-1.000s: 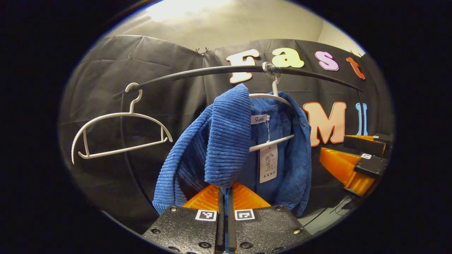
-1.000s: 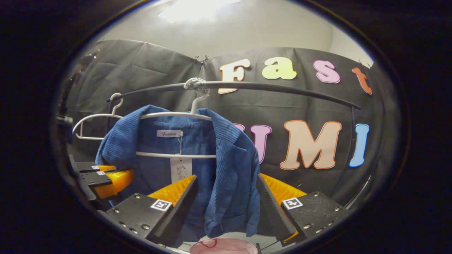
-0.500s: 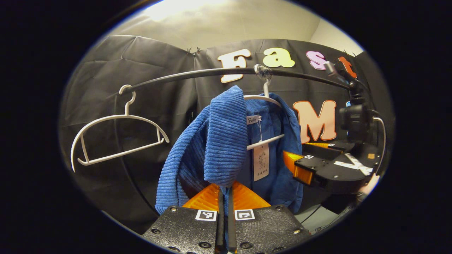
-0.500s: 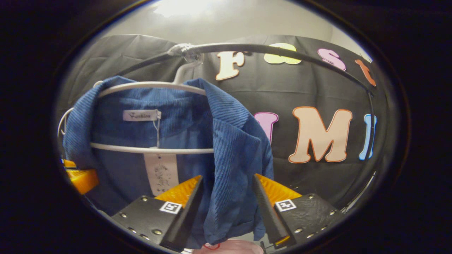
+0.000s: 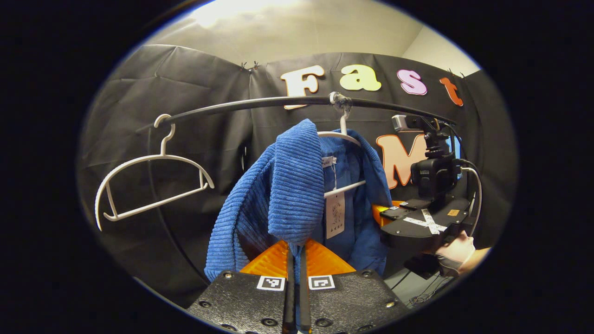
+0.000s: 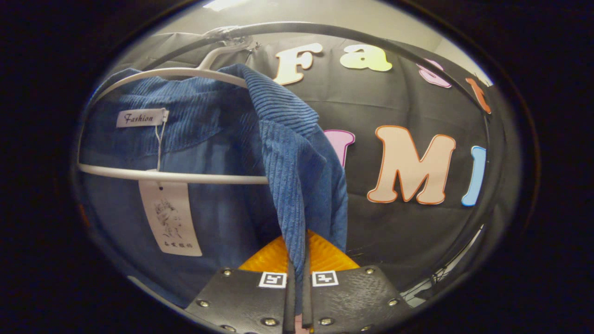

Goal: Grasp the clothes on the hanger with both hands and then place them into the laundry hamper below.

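**Both tools clamped on blue jacket, jacket on hanger**

Left gripper view, from the left: empty white hanger (image 5: 153, 185) hooked over the dark rail (image 5: 260, 103), tilted, well apart from the clothes. Next along the rail, second white hanger (image 5: 341, 137) carrying the blue ribbed jacket (image 5: 287, 185). Near shoulder and front edge of the jacket folded forward, hanging down into the left tool (image 5: 295, 260). Fingers there pressed together with only a thin strip of blue cloth between them. Paper tag (image 5: 335, 214) dangling inside the jacket below the neck label. Further right, right tool (image 5: 385, 214) reaching in at the jacket's far side, tips hidden behind the cloth; camera mounted on top of it, cables trailing, and a hand (image 5: 455, 253) gripping its handle at the lower right edge.

Right gripper view, from the left: inside of the jacket (image 6: 218, 139) seen close up, spread over the hanger (image 6: 171, 74), crossbar running level across the lining. Neck label (image 6: 141, 118) at upper left, paper tag (image 6: 171, 223) hanging below the crossbar on a string. Front edge of the jacket dropping from the hanger's shoulder straight down into the right tool (image 6: 298, 273). Fingers closed tight on that edge, cloth sandwiched between the two. Rail (image 6: 325, 28) arching overhead, hook of the hanger caught on it at top left.

Hamper too hidden to place.
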